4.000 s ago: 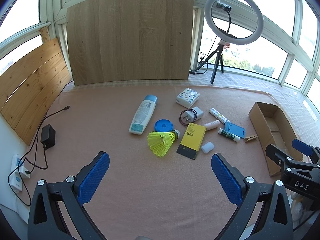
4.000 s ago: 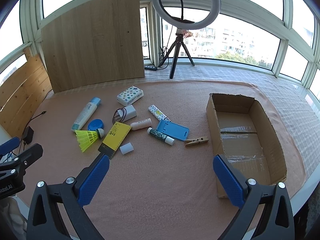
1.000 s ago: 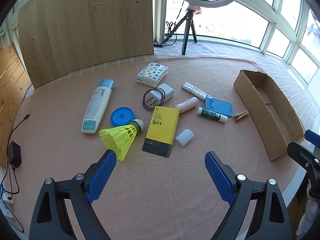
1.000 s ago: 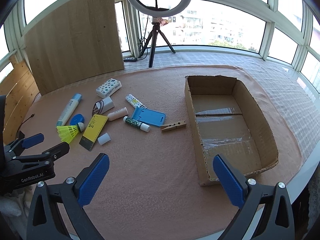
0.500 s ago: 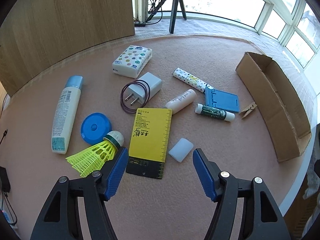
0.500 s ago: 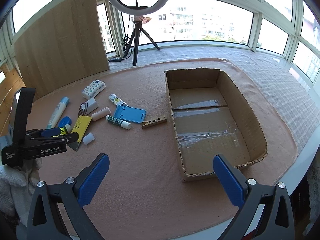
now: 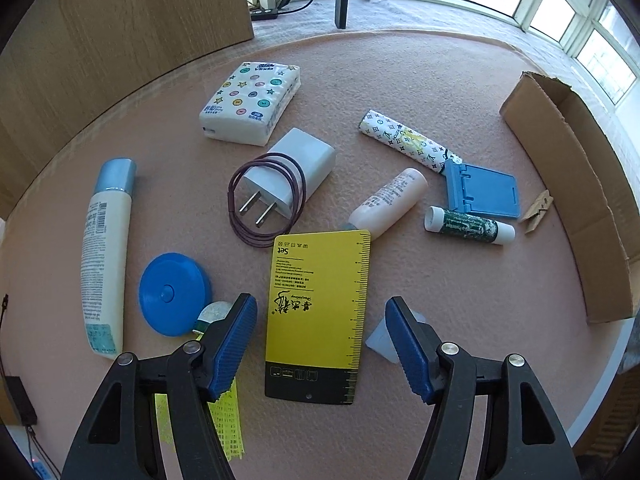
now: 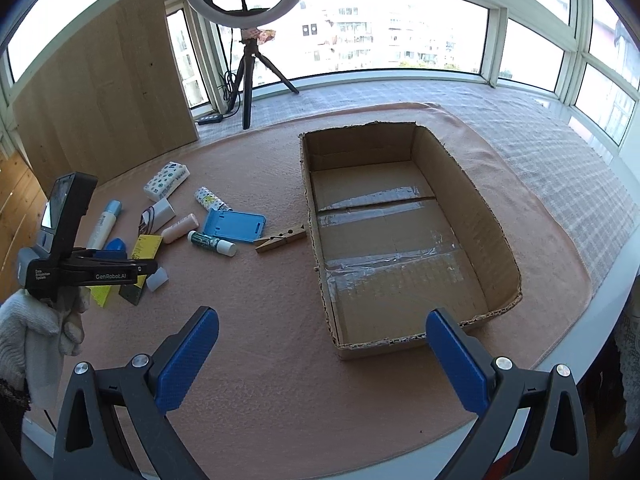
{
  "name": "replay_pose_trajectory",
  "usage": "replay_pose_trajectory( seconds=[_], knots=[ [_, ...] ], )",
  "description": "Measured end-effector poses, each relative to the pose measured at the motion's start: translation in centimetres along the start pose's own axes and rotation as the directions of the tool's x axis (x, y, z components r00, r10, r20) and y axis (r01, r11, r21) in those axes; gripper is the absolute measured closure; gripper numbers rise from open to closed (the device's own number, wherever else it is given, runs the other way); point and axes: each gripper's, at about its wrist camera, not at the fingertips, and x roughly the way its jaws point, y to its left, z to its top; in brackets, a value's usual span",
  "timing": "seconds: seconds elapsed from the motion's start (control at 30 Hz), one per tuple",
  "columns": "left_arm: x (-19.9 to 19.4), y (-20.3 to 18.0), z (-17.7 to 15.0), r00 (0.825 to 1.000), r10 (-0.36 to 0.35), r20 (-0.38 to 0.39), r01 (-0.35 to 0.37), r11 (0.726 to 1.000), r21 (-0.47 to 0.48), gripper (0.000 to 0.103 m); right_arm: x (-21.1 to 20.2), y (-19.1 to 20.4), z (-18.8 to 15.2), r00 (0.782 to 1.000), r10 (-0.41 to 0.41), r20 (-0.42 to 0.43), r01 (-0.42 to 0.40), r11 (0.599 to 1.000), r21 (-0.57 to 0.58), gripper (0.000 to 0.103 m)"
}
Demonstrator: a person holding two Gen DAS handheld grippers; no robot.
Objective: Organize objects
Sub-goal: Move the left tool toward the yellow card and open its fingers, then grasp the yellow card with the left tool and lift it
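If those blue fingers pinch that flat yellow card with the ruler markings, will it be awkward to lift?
Probably somewhat. The yellow card lies flat on the pink cloth, so the left gripper has little edge to catch. It looks thin, likely light and perhaps bendy. Its smooth printed face might slip, though the fuzzy cloth should stop it sliding.

**Thirteen loose items, one box on the mat**

Counting now: one yellow card (image 7: 320, 312), one blue round disc (image 7: 174, 294), one shuttlecock (image 7: 224, 420) at lower left, one white lotion bottle (image 7: 105, 256) on the left edge. Up top, one tissue pack (image 7: 250, 102). One white charger (image 7: 290, 172), one loop of hair ties (image 7: 266, 200), two small tubes, one patterned tube (image 7: 406, 140), one blue stand (image 7: 482, 194), one clothespin (image 7: 538, 211), one white cap (image 7: 380, 340). One cardboard box (image 8: 460, 172), right of centre.
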Motion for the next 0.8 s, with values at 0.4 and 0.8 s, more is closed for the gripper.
replay_pose_trajectory(
  seconds=[0.4, 0.8],
  knots=[
    [0.5, 0.7, 0.5, 1.000, -0.014, -0.008, 0.014, 1.000, -0.007, 0.036, 0.4, -0.1, -0.1, 1.000, 0.006, -0.021, -0.006, 1.000, 0.009, 0.001],
    [1.3, 0.3, 1.8, 0.999, -0.015, -0.041, 0.015, 1.000, -0.001, 0.044, 0.5, 0.5, -0.4, 0.999, 0.019, -0.034, -0.019, 1.000, -0.003, 0.001]
  ],
)
